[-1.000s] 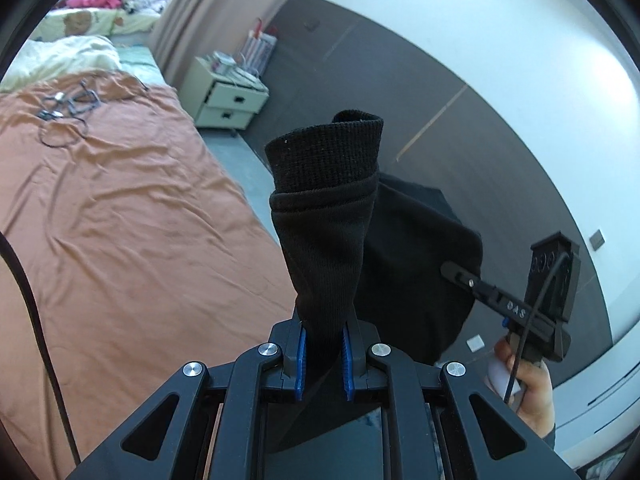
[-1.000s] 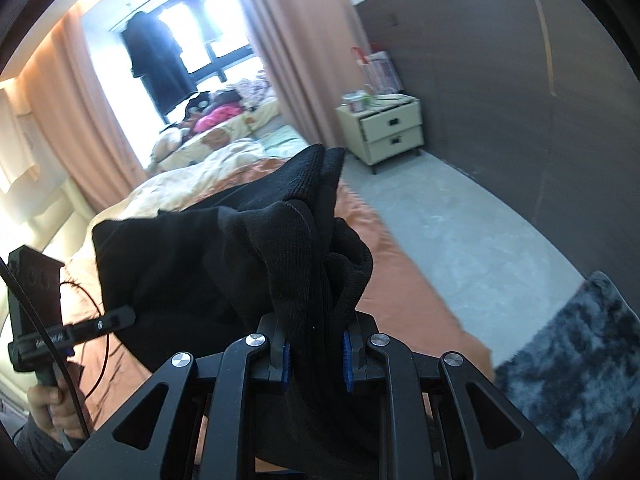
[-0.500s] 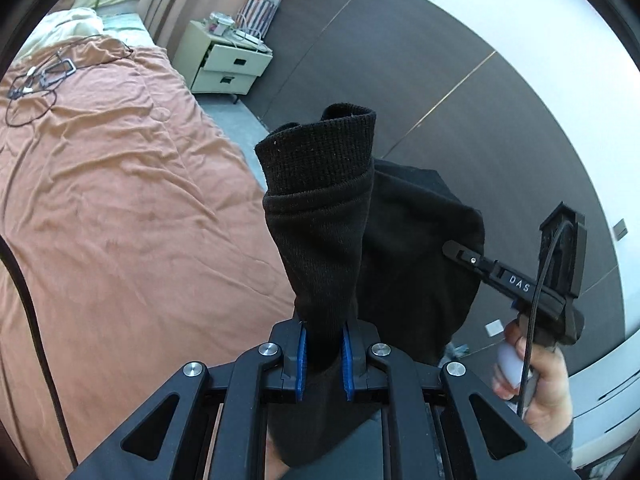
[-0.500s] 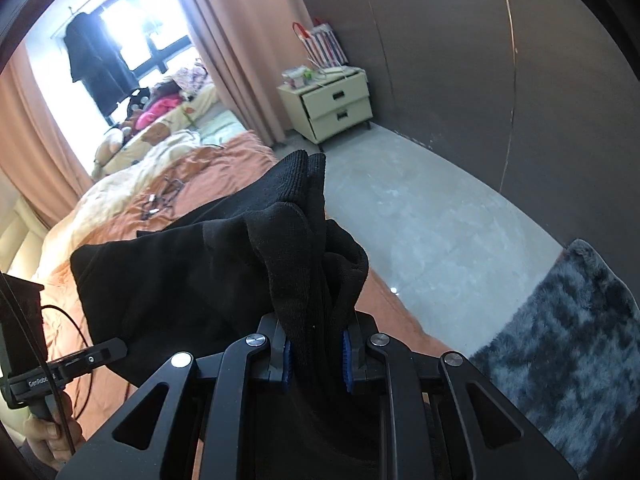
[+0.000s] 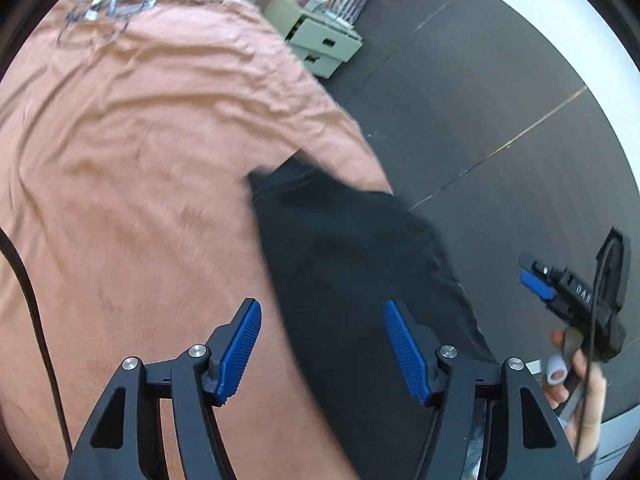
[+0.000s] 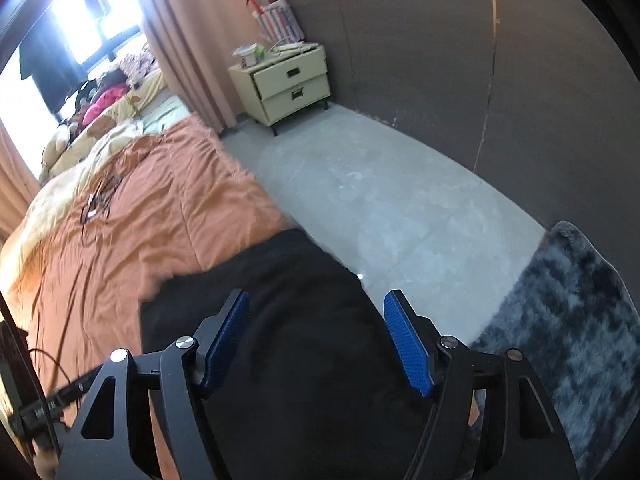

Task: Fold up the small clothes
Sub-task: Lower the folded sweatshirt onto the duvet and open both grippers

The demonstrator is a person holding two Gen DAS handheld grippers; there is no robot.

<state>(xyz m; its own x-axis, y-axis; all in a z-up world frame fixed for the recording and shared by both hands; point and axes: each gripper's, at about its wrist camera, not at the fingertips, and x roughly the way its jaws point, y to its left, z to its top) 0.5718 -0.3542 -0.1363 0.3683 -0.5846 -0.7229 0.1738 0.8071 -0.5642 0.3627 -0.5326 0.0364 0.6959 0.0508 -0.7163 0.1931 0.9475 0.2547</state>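
The black garment (image 5: 352, 264) has been let down onto the orange bedspread (image 5: 132, 168), near the bed's edge beside the grey floor (image 6: 380, 200). It is seen as one dark, motion-blurred mass, so its folds cannot be made out; whether it lies flat or bunched cannot be told.

The jaws of the left gripper (image 5: 322, 350) have just been opening and are now spread wide, with no pad pressed on the cloth; part of the garment is seen beyond and below the gap, not gripped. The jaws of the right gripper (image 6: 316, 342) have likewise just been opening and are released, the black fabric lying under them (the same tool is seen from the left wrist view, held in a hand (image 5: 576, 376) at the right edge).

As a judgement, the laying-down step appears done and little else: no neat fold is shown. What is probably left is for the garment to be spread and smoothed, then its sides brought over and the piece halved. Other clothes are seen only as a distant pile (image 6: 100, 96) near the window.
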